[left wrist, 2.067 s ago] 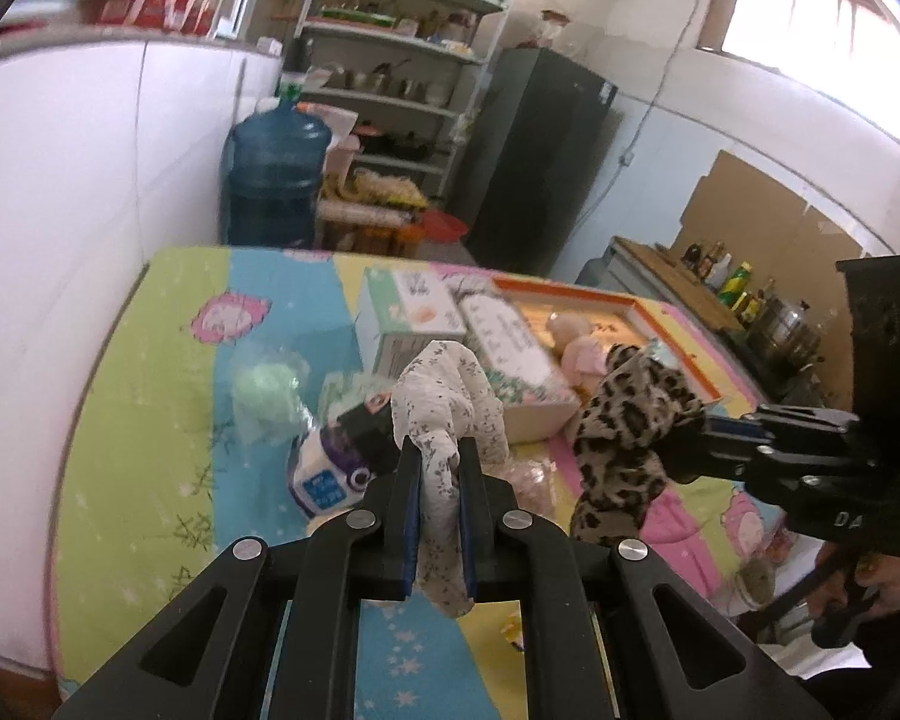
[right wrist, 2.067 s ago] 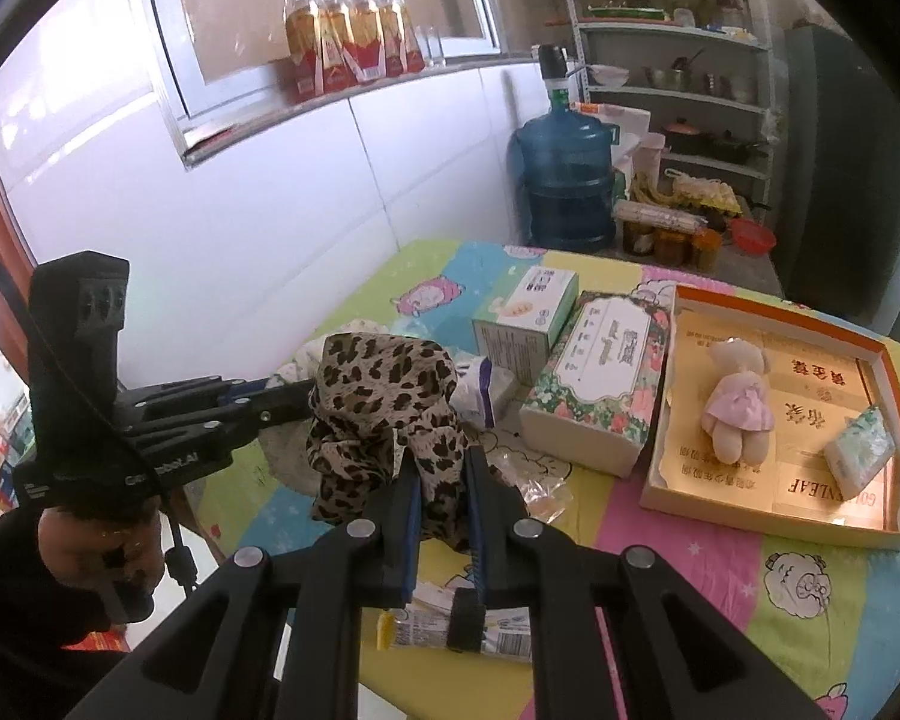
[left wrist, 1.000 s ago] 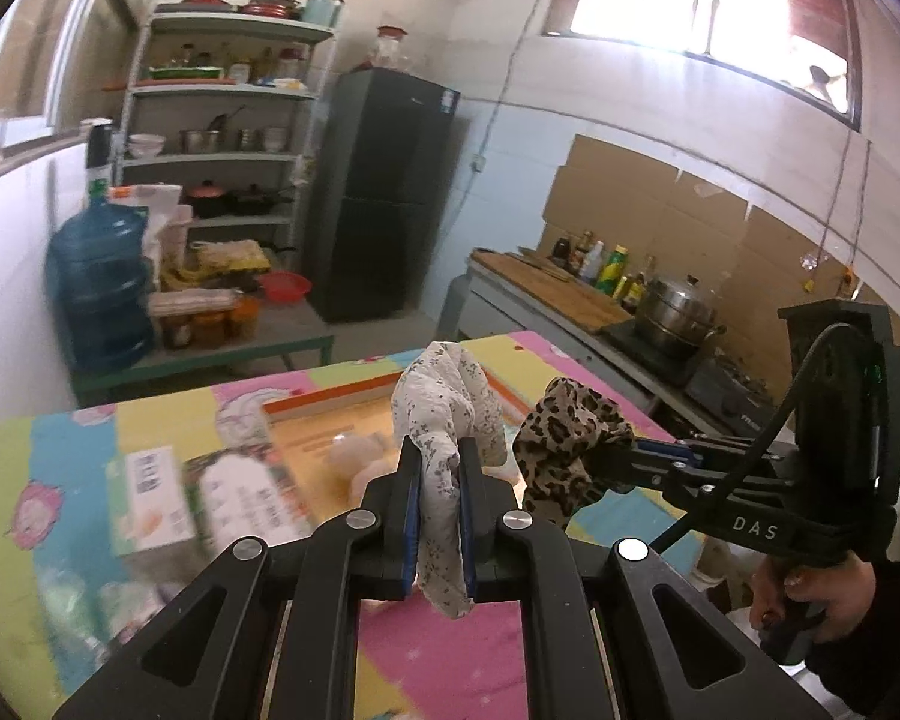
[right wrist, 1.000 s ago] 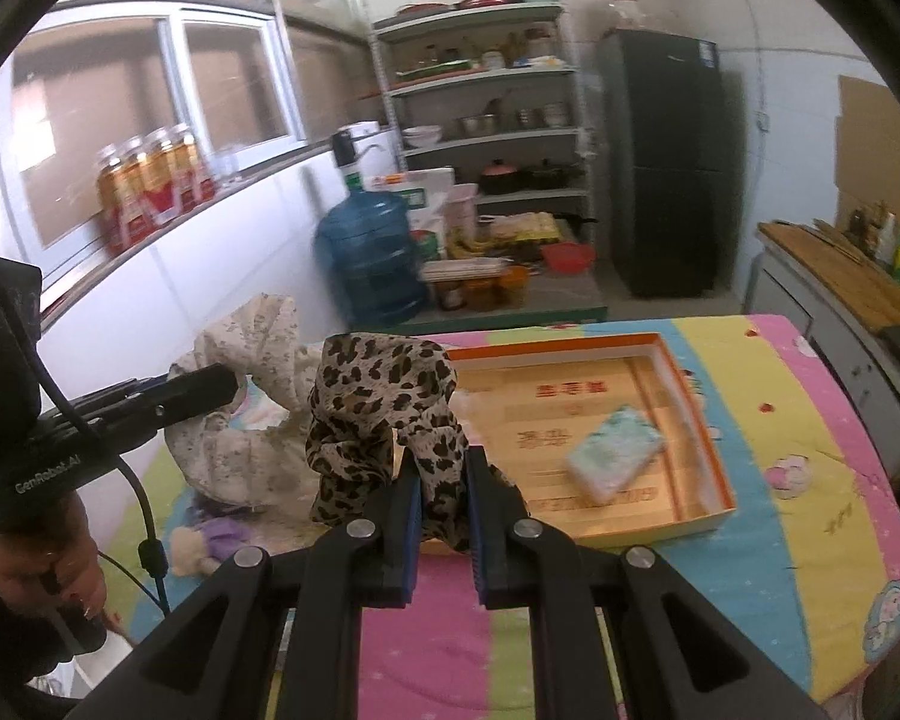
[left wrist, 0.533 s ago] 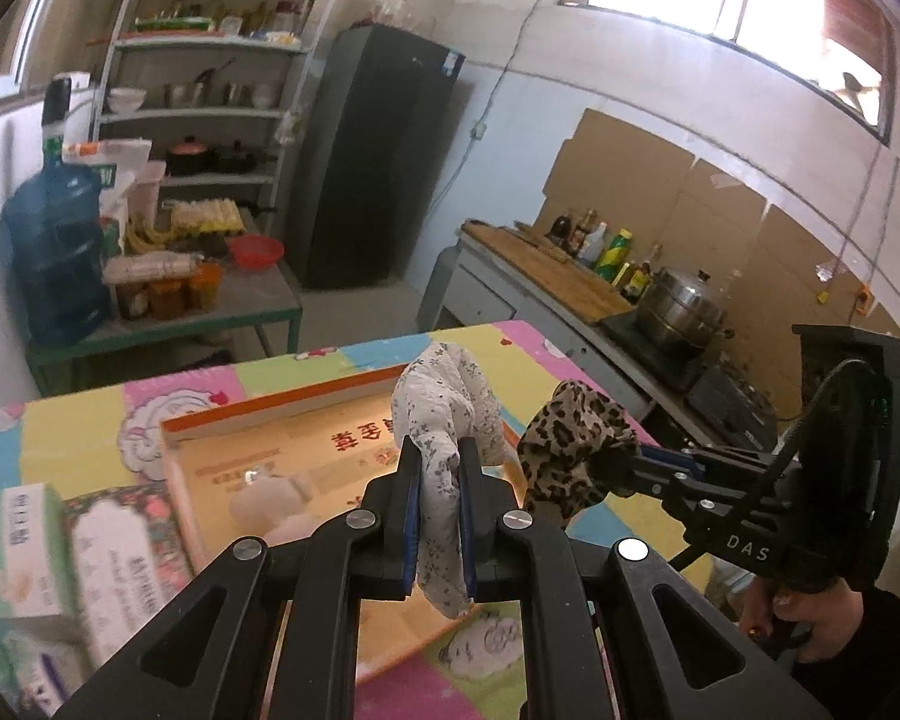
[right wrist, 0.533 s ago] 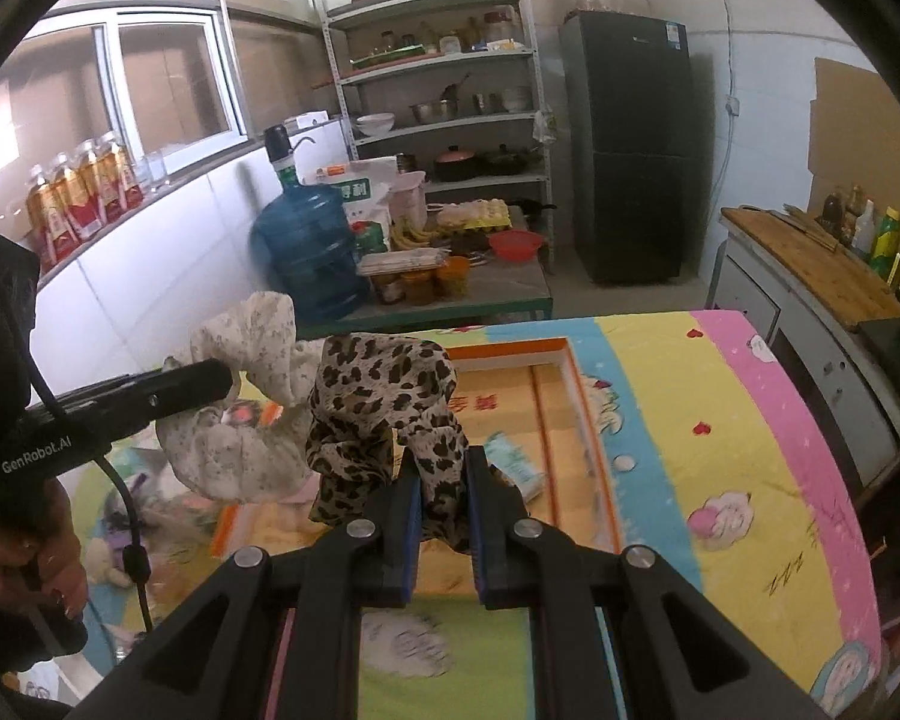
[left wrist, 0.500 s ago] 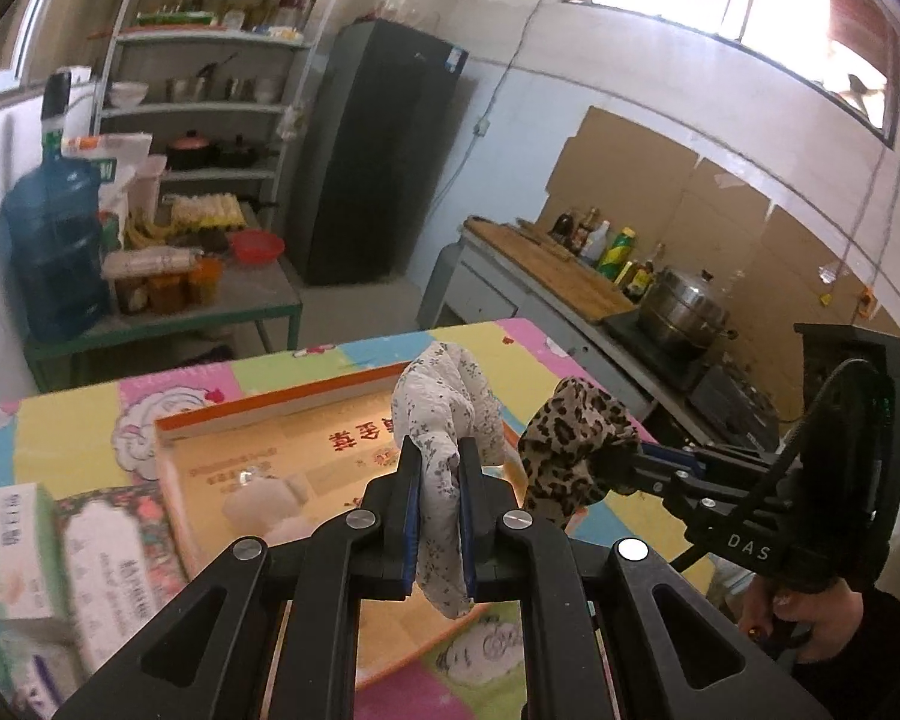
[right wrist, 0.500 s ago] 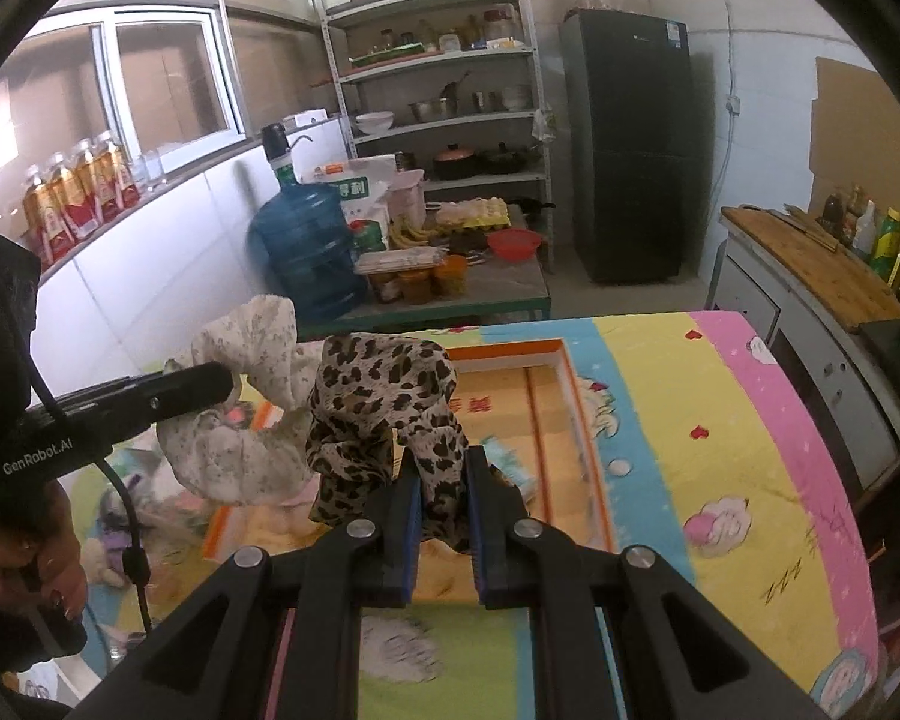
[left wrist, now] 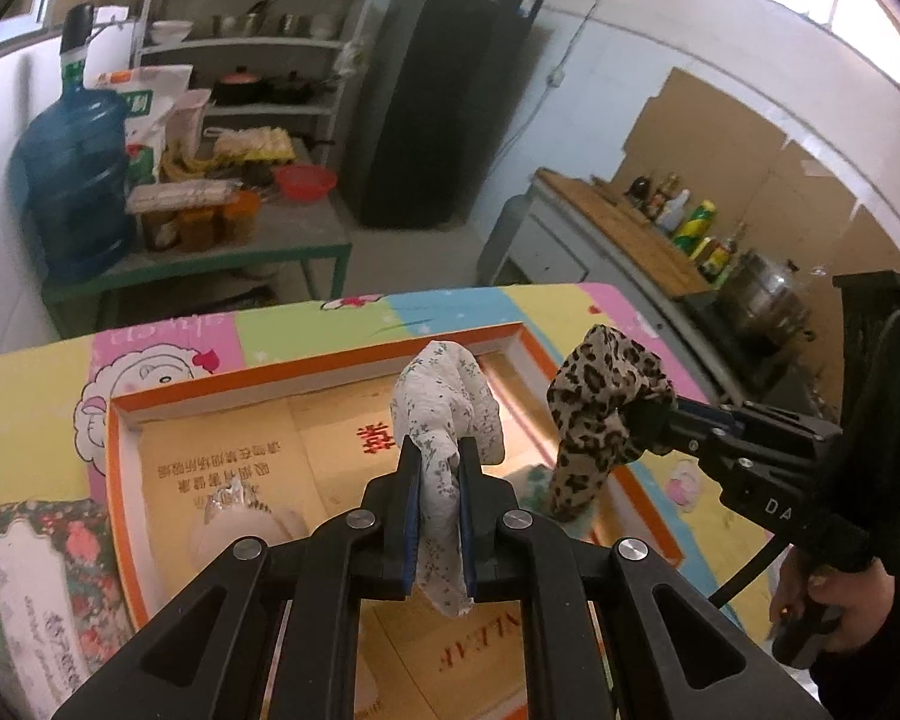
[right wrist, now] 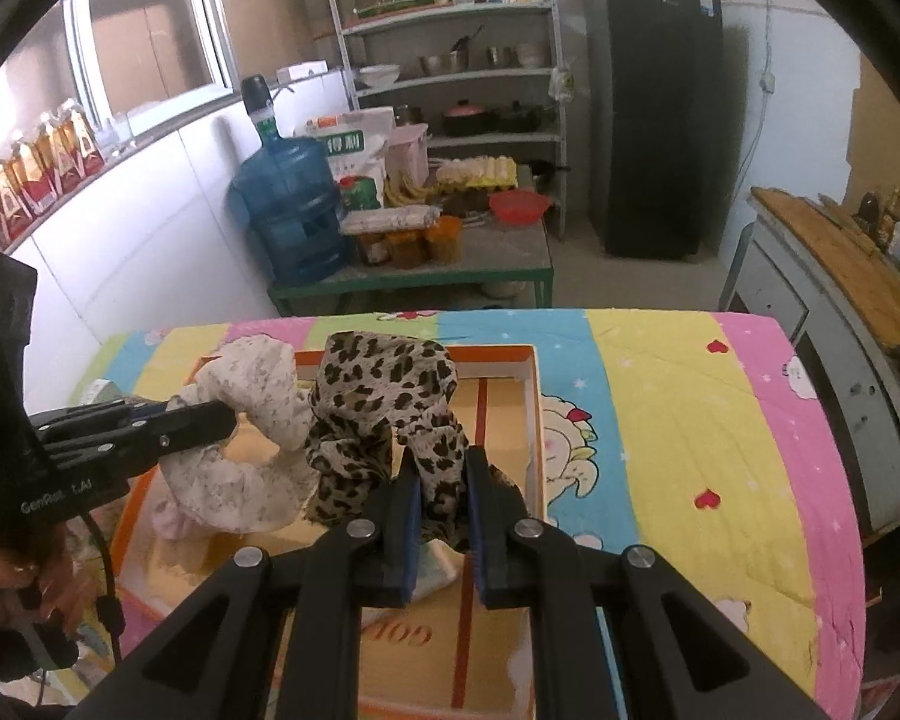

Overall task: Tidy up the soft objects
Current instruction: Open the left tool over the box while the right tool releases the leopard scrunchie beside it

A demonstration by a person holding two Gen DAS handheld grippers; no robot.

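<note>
My left gripper [left wrist: 439,450] is shut on a white floral scrunchie [left wrist: 447,402] and holds it above the orange-rimmed cardboard box [left wrist: 306,363]. My right gripper [right wrist: 441,462] is shut on a leopard-print scrunchie [right wrist: 384,387], also above the box [right wrist: 525,354]. In the left wrist view the leopard scrunchie [left wrist: 600,396] hangs to the right of the white one, over the box's right rim. In the right wrist view the white scrunchie [right wrist: 258,384] is just left of the leopard one, almost touching. A pale plush toy [left wrist: 240,531] lies in the box.
The box sits on a table with a colourful cartoon cloth [right wrist: 678,408]. A floral tissue box [left wrist: 30,576] lies left of the orange box. A low bench with a blue water jug [right wrist: 288,210] and jars stands beyond the table. A counter [right wrist: 840,252] is at the right.
Both grippers have swung with their scrunchies from the table's cluttered left side to above the orange box, and have come lower and nearer to it. Both stayed shut.
</note>
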